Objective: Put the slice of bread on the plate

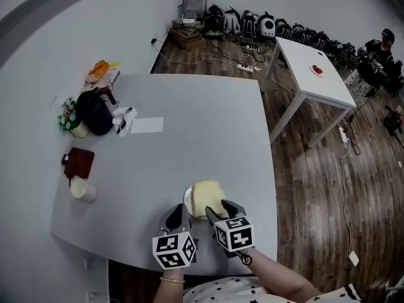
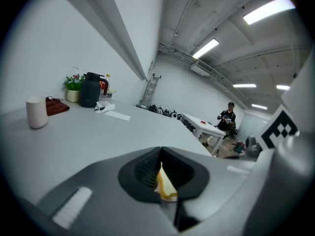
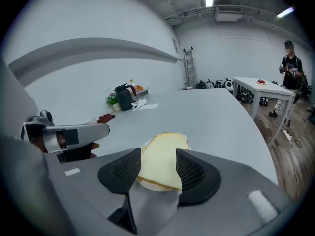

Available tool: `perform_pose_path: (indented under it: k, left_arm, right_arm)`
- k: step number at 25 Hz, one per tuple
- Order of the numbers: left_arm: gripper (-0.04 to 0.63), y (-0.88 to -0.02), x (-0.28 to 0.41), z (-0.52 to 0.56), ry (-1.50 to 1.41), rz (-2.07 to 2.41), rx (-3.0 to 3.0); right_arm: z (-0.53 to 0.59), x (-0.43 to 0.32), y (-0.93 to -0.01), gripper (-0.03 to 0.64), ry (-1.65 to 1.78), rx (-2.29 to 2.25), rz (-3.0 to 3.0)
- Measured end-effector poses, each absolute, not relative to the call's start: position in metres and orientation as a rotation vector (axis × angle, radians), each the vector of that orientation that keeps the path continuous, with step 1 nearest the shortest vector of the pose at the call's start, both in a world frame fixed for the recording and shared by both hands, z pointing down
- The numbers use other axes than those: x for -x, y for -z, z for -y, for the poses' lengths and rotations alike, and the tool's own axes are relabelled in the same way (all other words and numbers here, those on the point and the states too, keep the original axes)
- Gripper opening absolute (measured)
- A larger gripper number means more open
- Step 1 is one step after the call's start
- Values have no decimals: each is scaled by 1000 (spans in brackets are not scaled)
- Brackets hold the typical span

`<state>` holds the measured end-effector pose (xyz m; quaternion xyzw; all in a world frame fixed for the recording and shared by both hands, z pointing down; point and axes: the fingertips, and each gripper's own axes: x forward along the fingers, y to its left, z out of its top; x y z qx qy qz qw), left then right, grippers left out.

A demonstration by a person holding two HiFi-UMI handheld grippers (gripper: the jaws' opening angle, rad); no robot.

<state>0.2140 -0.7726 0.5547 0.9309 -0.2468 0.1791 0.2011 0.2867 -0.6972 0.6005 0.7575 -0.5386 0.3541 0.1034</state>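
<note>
A pale slice of bread (image 1: pixel 205 196) (image 3: pixel 162 156) lies flat on a small white plate (image 1: pixel 187 197) (image 3: pixel 146 143) near the front edge of the grey table (image 1: pixel 208 131). My right gripper (image 1: pixel 221 208) (image 3: pixel 158 168) stands open, its dark pads on either side of the slice's near end. My left gripper (image 1: pixel 180 212) (image 2: pixel 161 168) is just left of the plate. Its jaws are together on a thin pale yellow scrap with a brown edge (image 2: pixel 165 187), like a bit of bread. From the right gripper view the left gripper (image 3: pixel 74 134) shows off to the left, apart from the slice.
A white cup (image 1: pixel 81 188) (image 2: pixel 37 112) and a dark red wallet (image 1: pixel 80 161) sit at the table's left. Further back stand a black jug (image 1: pixel 96 112), a small plant (image 1: pixel 68 115) and a paper sheet (image 1: pixel 147 125). A white side table (image 1: pixel 315 68) and a person (image 1: pixel 382 49) are far right.
</note>
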Motion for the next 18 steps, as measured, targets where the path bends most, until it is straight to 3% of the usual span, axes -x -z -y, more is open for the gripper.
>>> perform_pose_path:
  k: [3, 6, 9, 10, 18]
  left_arm:
    - [8, -552, -213, 773, -483, 693, -2599]
    - [8, -548, -211, 773, -480, 693, -2604]
    - [8, -543, -212, 770, -477, 688, -2611]
    - [8, -541, -212, 769, -475, 688, -2616]
    - [8, -530, -211, 768, -460, 688, -2629]
  right_arm:
    - [701, -287, -593, 211, -1006, -2261, 1608]
    - [707, -279, -578, 166, -952, -2287, 1665]
    - [709, -272, -562, 19, -895, -2306, 1730]
    - [709, -270, -559, 0, -884, -2316, 1743]
    - [707, -270, -544, -2, -823, -2348, 1744]
